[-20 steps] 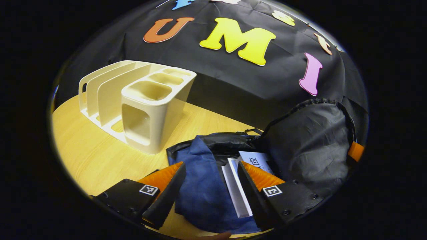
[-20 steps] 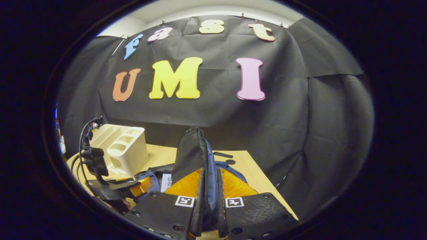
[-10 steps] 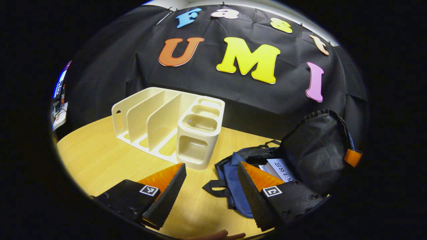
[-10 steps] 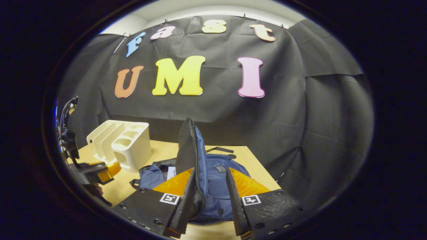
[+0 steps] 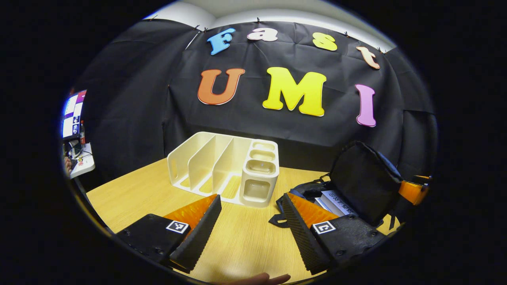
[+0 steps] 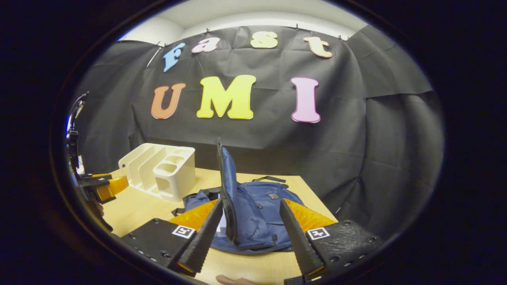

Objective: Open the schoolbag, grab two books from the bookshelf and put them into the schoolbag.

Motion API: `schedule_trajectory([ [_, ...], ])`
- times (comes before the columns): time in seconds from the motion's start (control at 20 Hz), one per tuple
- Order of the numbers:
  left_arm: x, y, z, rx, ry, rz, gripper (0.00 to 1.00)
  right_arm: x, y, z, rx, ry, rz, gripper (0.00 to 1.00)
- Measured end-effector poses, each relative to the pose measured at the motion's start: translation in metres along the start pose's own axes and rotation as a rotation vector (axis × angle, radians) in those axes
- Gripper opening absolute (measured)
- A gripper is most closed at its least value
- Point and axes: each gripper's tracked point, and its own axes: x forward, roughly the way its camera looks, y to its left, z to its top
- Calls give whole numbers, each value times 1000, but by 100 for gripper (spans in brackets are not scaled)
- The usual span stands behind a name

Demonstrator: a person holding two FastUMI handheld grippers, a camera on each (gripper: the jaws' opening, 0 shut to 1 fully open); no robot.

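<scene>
The blue schoolbag (image 6: 259, 211) lies open on the wooden table, its flap (image 6: 226, 186) standing upright. In the left gripper view the flap's black lining (image 5: 364, 180) rises over white books (image 5: 334, 201) lying inside the bag. The white bookshelf (image 5: 222, 168) has empty slots. My left gripper (image 5: 249, 223) is open above bare table, left of the bag. My right gripper (image 6: 247, 233) is open, with the flap standing between its fingers, close to the left one. The left gripper (image 6: 101, 188) also shows far left in the right gripper view.
The wooden table (image 5: 130, 198) stretches left and in front of the bookshelf (image 6: 162, 172). A side desk with a monitor (image 5: 72, 114) stands far left beyond the table. The black cloth wall closes off the back. The right gripper's orange finger (image 5: 412, 190) shows behind the flap.
My left gripper drew back out of the bag to over the table. My right gripper opened off the flap and pulled back; the flap stays upright.
</scene>
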Motion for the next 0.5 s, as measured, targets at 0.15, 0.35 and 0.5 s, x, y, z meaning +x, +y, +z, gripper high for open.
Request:
schedule_trajectory([
  [0.15,-25,5,15,26,-47,-5,97,-22,-3,4,-7,-34,0,94],
  [0.35,-60,0,30,54,-91,-57,98,-53,-23,9,39,-82,-29,93],
  [0.5,-87,6,34,93,-109,-45,98,-81,-29,7,64,-121,-31,95],
])
